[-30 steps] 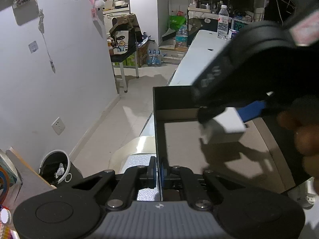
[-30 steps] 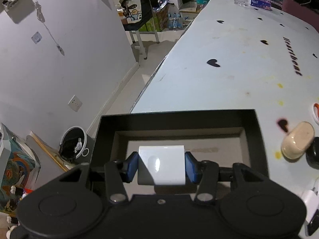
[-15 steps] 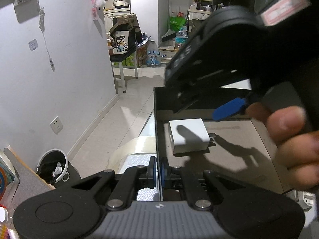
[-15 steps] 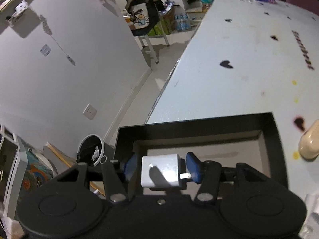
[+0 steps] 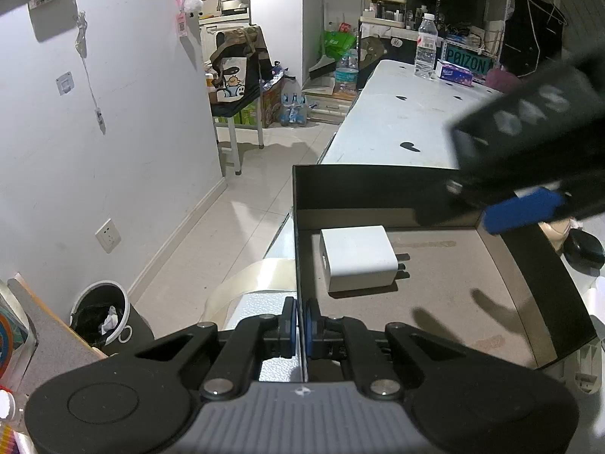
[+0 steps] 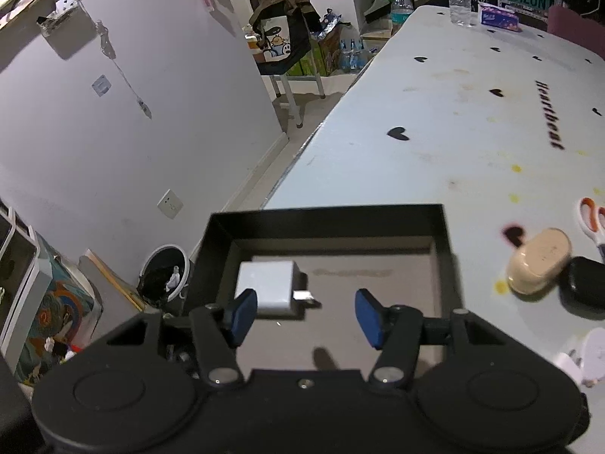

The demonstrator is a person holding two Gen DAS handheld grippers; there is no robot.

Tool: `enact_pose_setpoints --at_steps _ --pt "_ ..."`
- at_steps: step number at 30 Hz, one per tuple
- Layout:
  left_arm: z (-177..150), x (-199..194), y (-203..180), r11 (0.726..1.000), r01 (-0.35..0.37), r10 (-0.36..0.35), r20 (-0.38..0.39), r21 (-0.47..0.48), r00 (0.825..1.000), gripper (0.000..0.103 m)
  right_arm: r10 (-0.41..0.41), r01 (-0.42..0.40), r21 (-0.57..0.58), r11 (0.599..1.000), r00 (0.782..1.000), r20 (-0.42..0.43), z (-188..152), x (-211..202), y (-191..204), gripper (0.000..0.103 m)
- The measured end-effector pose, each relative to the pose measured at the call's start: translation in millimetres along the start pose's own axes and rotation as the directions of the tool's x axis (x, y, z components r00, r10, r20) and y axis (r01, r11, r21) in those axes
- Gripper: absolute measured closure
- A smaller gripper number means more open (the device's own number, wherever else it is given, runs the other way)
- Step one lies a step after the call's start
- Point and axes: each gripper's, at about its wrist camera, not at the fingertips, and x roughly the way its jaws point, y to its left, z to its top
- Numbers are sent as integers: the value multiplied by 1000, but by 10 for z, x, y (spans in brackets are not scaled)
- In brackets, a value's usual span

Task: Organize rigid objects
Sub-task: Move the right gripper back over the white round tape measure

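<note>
A white wall charger [image 5: 357, 257] lies flat on the brown floor of the black open box [image 5: 363, 189], near the box's left wall and toward its far end, prongs pointing right. In the right wrist view the same charger [image 6: 270, 287] sits left of centre in the frame, just beyond the left blue pad.

The right gripper [image 6: 302, 314] hangs above the box with its jaws opening; nothing is between them, and the charger rests free on the box floor. In the left wrist view it shows as a dark blurred mass at the right edge of the frame. The left gripper [image 5: 301, 327] is at the bottom centre of its view, its jaws pressed together on the thin left wall of the box, apparently steadying it.

So one object looks to be stowed. Several remain outside on the white table [image 6: 453, 121], at the right edge of the right wrist view: a beige oval case [image 6: 539, 261], a black rounded case [image 6: 584, 280] touching it, orange-handled scissors [image 6: 590, 219] just above them, and a white item [image 6: 593, 355] at the lower right, possibly another plug, though it is cut off by the frame. The task appears to be at an early stage, with most of the box floor bare and those pieces not yet collected.
</note>
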Motion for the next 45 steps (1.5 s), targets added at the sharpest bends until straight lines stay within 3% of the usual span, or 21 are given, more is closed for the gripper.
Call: enact_pose_setpoints --at_steps 6,18,27,34,40,45 --pt "9 -1 -3 1000 -5 5 -4 -7 1000 98 -8 9 -17 1000 999 46 -146 -189 -135 23" --pt "-1 -10 -4 1000 -7 7 -5 -12 1000 98 -55 71 -78 994 981 186 -323 -546 -259 0" --pt "3 -19 -15 1000 -13 13 -6 -18 1000 99 -133 139 -5 990 960 245 -337 -782 -634 0" --pt "3 -19 -15 1000 -13 13 -6 -17 1000 98 -259 210 184 960 916 305 -392 -932 -1245 0" --pt "3 -19 -14 1000 -13 13 -6 -17 1000 98 -360 277 280 919 882 306 -476 -932 -1648 0" --pt "3 -20 -15 1000 -13 13 -6 -17 1000 98 -352 234 407 883 903 245 -537 -875 -2004 0"
